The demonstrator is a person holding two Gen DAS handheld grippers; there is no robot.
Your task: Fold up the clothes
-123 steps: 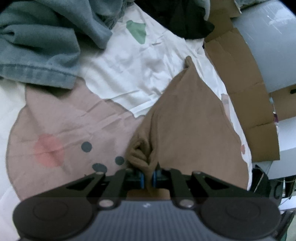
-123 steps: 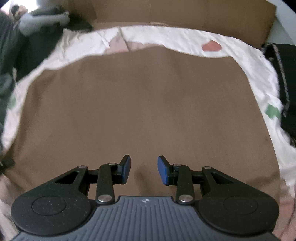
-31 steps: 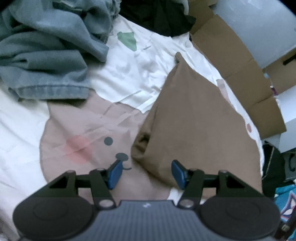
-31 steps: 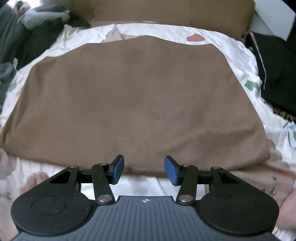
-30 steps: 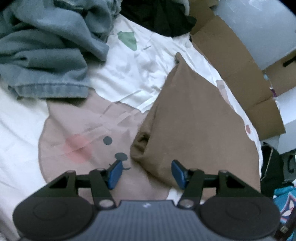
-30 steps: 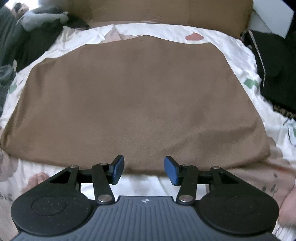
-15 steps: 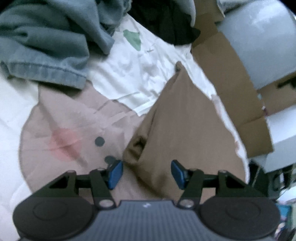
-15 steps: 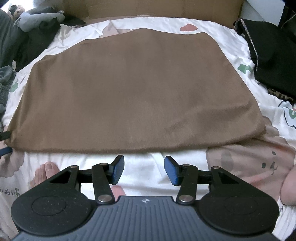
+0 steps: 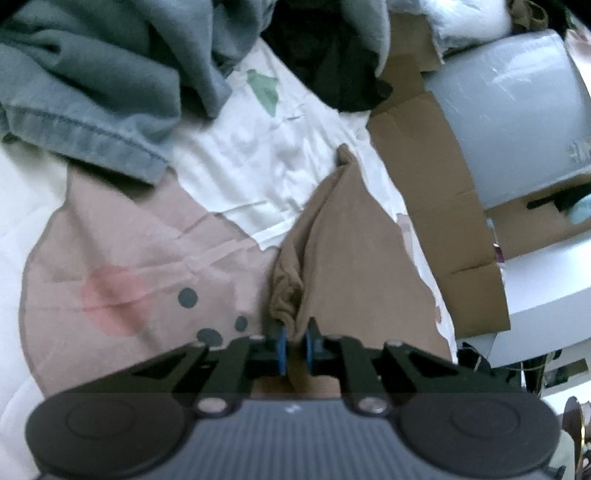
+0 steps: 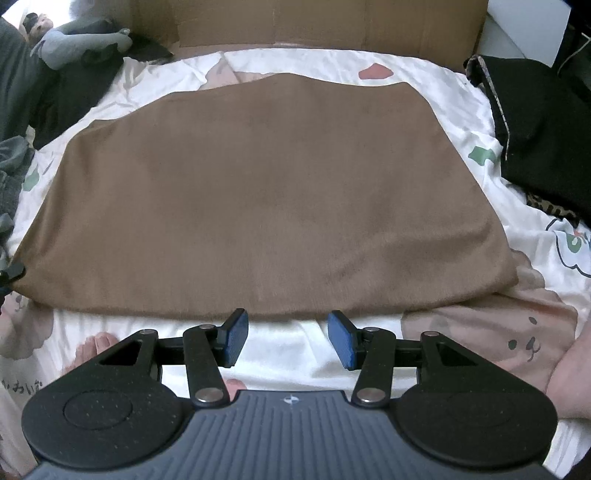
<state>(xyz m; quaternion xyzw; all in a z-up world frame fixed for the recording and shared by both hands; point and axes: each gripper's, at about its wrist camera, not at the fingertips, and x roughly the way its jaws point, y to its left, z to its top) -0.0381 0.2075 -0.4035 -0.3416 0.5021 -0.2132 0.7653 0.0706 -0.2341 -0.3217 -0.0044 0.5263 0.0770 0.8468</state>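
— Fabric first: what sits between the blue pads of the left gripper (image 9: 294, 349)?

— A bunched corner of the flat brown knit garment (image 9: 354, 266). The pads are closed tight on it, and the cloth puckers into folds just ahead of them.

— And the right gripper (image 10: 287, 336)?

— Spread wide, holding nothing. Its tips hover over the white printed bedsheet (image 10: 288, 341), just short of the garment's near hem. A bare foot (image 10: 96, 347) shows under its left finger.

— Where does the garment lie from there?

— Straight ahead of the right gripper, spread smooth across the sheet, its near edge running left to right (image 10: 266, 206). Seen from the left gripper, it stretches forward to a pointed far corner.

— Left of the left gripper?

— A pink bear-face print on the sheet (image 9: 122, 273), then a crumpled blue-grey denim garment (image 9: 92, 92) farther off.

— Beyond?

— A black cloth heap (image 9: 332, 62) ahead, flattened brown cardboard (image 9: 436, 206) to the right. From the right gripper, cardboard stands at the far edge (image 10: 332, 22), with a black garment (image 10: 543, 125) off to the right.
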